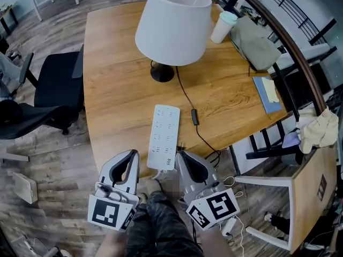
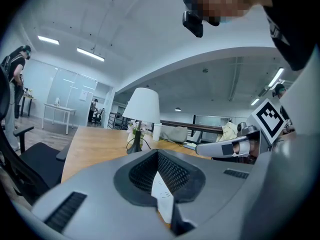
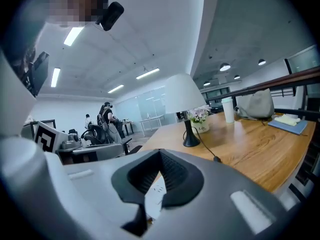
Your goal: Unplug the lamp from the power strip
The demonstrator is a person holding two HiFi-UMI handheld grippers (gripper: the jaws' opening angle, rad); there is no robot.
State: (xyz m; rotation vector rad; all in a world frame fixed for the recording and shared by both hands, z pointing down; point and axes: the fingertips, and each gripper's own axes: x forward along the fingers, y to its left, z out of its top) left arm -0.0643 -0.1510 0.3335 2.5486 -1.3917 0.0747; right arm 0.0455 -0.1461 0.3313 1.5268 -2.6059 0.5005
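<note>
A lamp [image 1: 174, 23] with a white shade and a black foot stands at the back of the wooden table [image 1: 118, 90]. Its black cord [image 1: 194, 116] runs forward past an inline switch to the table's near edge. A small dark plug end [image 1: 180, 144] lies there beside the white power strip [image 1: 164, 135]. No socket on the strip shows a plug. My right gripper [image 1: 181, 155] hovers just behind the plug end, shut, with nothing seen between its jaws. My left gripper [image 1: 130, 153] is shut at the strip's near left. The strip [image 2: 162, 189] [image 3: 157, 189] shows through both jaw windows.
A white cup [image 1: 223, 25], a grey bag [image 1: 256, 42] and a blue notebook [image 1: 268, 92] sit along the table's right side. A black office chair [image 1: 56, 95] stands to the left, a wooden-seated chair [image 1: 313, 191] to the right. My knees are below the grippers.
</note>
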